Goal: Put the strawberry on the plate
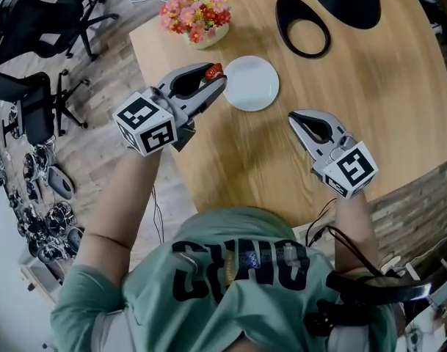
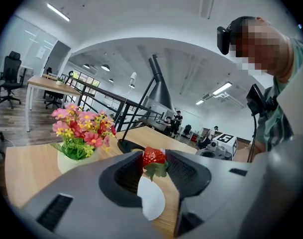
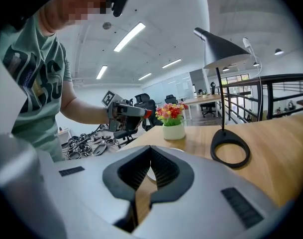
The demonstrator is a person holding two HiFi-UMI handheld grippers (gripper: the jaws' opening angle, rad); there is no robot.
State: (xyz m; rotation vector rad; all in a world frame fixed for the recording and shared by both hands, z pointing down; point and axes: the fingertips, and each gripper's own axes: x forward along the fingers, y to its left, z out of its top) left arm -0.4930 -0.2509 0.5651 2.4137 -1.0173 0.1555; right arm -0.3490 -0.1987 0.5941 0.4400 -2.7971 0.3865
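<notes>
Strawberry (image 2: 153, 157) pinched just beside the plate (image 1: 251, 83)
Left hand-held gripper (image 1: 217, 78) squeezes its soft, likely bruise-prone sides; right hand-held gripper (image 3: 150, 153) is pressed together, empty.

Black block letters cross the green T-shirt (image 1: 230, 235) — creased, not readable; no other text legible.

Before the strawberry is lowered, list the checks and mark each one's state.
1. Red strawberry clamped in left hand-held gripper: ok.
2. Round white plate bare: ok.
3. Strawberry above plate: not ok, just short of its left rim in the head view.
4. Right hand-held gripper clear of plate: ok, shut and empty.
5. Pot of pink flowers out of the path: ok.
6. Height over plate: cannot tell.
</notes>
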